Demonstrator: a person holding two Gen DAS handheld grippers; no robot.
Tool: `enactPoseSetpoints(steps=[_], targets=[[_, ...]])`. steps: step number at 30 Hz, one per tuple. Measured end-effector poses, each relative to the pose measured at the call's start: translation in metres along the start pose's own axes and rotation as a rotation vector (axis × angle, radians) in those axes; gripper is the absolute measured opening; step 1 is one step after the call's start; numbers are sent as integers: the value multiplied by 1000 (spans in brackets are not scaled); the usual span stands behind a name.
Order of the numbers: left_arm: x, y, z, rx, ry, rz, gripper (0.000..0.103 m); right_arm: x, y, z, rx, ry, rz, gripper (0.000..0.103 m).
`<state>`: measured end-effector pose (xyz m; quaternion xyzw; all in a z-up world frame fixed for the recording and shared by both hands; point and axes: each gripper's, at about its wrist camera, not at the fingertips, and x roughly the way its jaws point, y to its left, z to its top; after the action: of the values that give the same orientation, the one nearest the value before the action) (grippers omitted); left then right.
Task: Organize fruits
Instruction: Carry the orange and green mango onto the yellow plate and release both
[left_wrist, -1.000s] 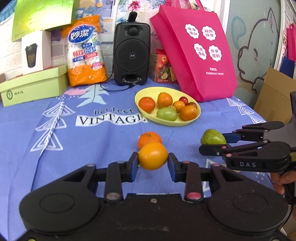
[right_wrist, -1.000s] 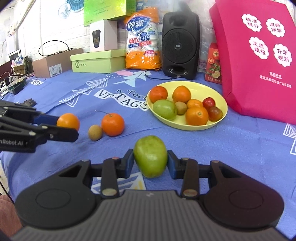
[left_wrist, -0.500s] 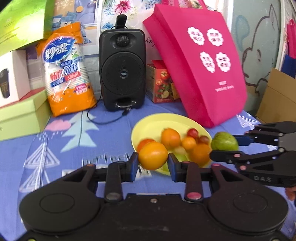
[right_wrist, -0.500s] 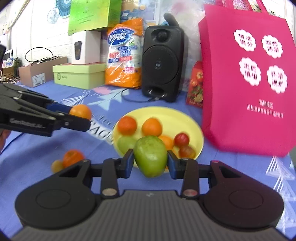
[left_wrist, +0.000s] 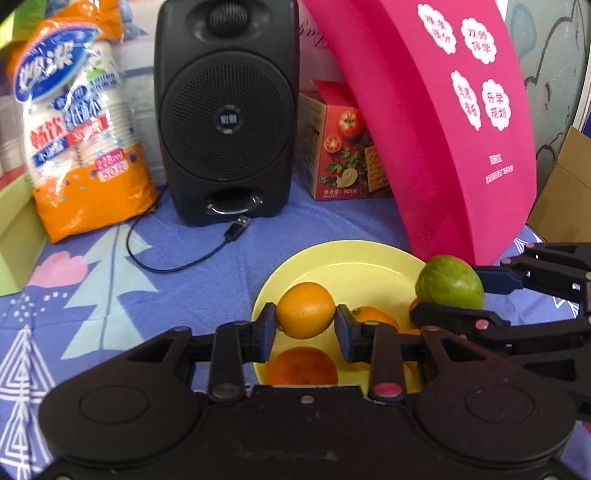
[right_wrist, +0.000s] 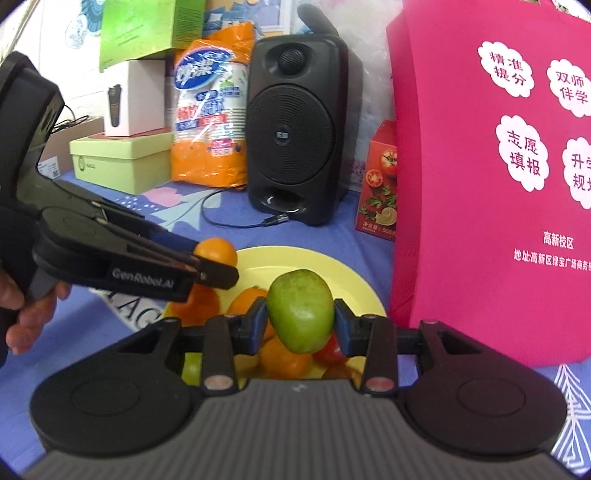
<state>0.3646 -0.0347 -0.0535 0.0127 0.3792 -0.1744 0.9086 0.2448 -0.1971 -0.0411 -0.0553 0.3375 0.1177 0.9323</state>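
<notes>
My left gripper pinches an orange between its pads. My right gripper pinches a green fruit, its long axis upright. Both hang above the yellow plate, which lies directly below and slightly ahead and already holds several oranges and small red fruits. The left one hovers over the plate's left part, the right over its right. Each fruit, I judge, only needs lowering onto a free spot.

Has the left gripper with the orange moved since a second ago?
Yes. The left gripper carried the orange forward from bare cloth to over the yellow plate, nearer the speaker.
</notes>
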Motion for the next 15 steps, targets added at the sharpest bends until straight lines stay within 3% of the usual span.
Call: enactPoseSetpoints(steps=[2,4,6,8,11,15], targets=[[7,2,1,-12,13,5,39,7,-3,2,1,10,2,37],[7,4,0,-21,1,26,63,14,-5,3,1,20,-1,37],[1,6,-1,-26,-9,43,71,18,-6,3,3,21,-8,41],[-9,7,-4,-8,-21,56,71,21,-7,4,11,24,-12,47],[-28,8,-11,16,-36,78,71,17,-6,3,3,20,-16,47],[-59,5,-26,36,-70,95,79,1,-2,-1,1,3,-17,48]])
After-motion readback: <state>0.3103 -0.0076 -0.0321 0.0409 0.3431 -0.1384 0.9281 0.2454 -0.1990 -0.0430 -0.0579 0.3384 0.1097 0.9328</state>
